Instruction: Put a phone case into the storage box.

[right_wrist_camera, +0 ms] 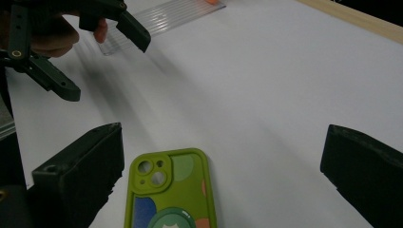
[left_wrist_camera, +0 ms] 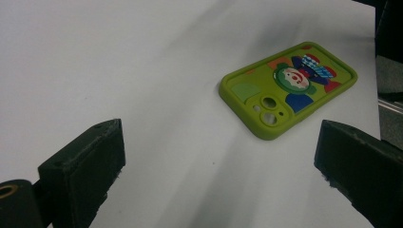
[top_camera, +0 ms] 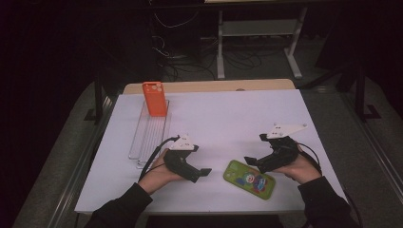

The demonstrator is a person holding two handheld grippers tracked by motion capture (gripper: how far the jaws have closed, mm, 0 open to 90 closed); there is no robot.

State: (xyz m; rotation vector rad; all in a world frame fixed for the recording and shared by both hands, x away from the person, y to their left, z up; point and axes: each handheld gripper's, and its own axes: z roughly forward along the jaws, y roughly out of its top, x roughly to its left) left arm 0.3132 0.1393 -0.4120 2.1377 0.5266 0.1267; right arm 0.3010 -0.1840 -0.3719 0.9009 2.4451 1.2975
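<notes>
Right gripper (right_wrist_camera: pixel 218 180) crops green phone case (right_wrist_camera: pixel 168 190) below frame.

Both hands hold the left gripper (top_camera: pixel 205 171) and right gripper (top_camera: pixel 249 160), fingers spread wide, facing inward.

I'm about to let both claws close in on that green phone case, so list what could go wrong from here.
1. The green phone case lies flat on the smooth white sheet; a claw may push it instead of gripping.
2. Left claw and right claw, both open, flank the case closely and might collide.
3. A slide could carry it off the near edge.
</notes>
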